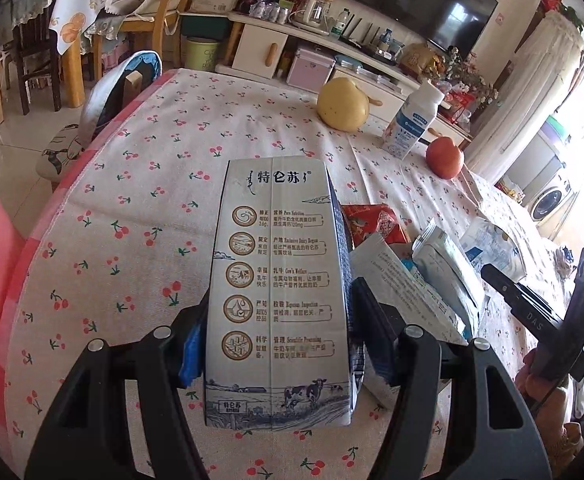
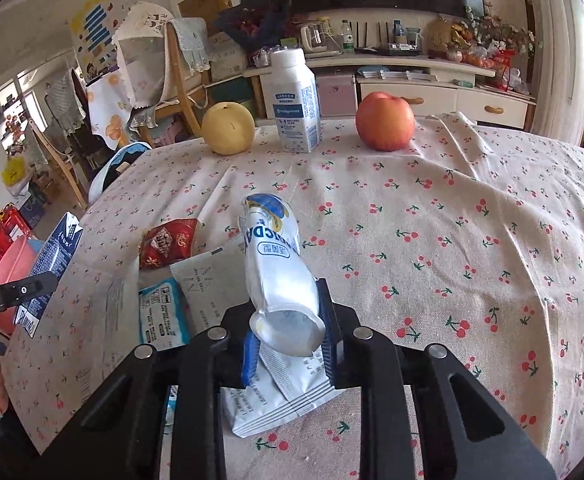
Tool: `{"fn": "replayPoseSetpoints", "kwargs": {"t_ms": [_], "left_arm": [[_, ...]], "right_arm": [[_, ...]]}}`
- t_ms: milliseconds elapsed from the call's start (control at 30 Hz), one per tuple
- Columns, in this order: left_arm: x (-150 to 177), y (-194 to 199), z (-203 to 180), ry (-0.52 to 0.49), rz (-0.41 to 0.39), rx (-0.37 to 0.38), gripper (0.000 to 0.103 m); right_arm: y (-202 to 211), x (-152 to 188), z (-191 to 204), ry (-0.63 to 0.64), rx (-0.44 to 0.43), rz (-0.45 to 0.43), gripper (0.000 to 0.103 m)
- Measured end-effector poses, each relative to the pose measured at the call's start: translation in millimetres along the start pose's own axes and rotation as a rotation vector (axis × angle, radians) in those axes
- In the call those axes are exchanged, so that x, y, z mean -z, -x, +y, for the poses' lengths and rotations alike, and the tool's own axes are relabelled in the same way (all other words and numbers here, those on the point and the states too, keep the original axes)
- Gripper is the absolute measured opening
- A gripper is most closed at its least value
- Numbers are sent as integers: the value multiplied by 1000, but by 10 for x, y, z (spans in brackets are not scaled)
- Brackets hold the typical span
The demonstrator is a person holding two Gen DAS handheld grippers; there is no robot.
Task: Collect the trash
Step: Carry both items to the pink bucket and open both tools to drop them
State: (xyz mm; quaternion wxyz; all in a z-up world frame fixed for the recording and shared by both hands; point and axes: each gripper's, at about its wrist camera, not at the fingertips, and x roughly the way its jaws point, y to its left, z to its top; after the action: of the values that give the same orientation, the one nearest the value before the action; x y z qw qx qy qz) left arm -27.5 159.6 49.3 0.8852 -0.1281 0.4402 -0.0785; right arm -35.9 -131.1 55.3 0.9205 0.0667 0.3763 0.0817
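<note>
Gripping boxy milk carton (image 1: 278, 292), crumpled pouch (image 2: 278, 276)

Home living room: television (image 1: 432, 4), cherry-print tablecloth (image 2: 452, 220), washing machine (image 1: 550, 200).

Glossy paperboard milk carton (image 1: 278, 292), cloth tablecloth (image 1: 140, 168)

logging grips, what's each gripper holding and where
Left gripper: milk carton, clamped across its lower sides. Right gripper: crumpled white pouch, near its open end.
</note>
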Motion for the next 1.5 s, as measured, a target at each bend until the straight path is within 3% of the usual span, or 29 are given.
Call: {"fn": "replayPoseSetpoints", "kwargs": {"t_ms": [167, 400, 767, 933, 1200, 1367, 1433, 1467, 1500], "left_arm": [[-30, 179, 96, 34, -43, 18, 65], [-127, 470, 438, 149, -129, 6, 65], [-244, 1051, 1291, 348, -291, -141, 65], [-252, 1293, 1760, 455, -350, -280, 65], [-175, 1464, 2527, 680, -346, -349, 65], [-135, 1399, 2802, 771, -308, -391, 66], [-115, 1378, 2883, 784, -286, -400, 71], [-94, 1380, 2915, 789, -281, -411, 78], [-95, 1380, 2923, 786, -283, -422, 80]], "right_arm": [[122, -51, 264, 31, -15, -23, 26], [229, -124, 868, 77, -119, -25, 26], [152, -318, 2482, 257, -393, 0, 26], [-18, -377, 3217, 333, -489, 37, 26], [-460, -375, 4156, 390, -593, 120, 26], [-778, -260, 4475, 417, -617, 191, 28], [-872, -214, 4537, 420, -613, 212, 41], [-891, -199, 4536, 420, -596, 206, 47], [-902, -187, 4523, 411, -582, 201, 61]]}}
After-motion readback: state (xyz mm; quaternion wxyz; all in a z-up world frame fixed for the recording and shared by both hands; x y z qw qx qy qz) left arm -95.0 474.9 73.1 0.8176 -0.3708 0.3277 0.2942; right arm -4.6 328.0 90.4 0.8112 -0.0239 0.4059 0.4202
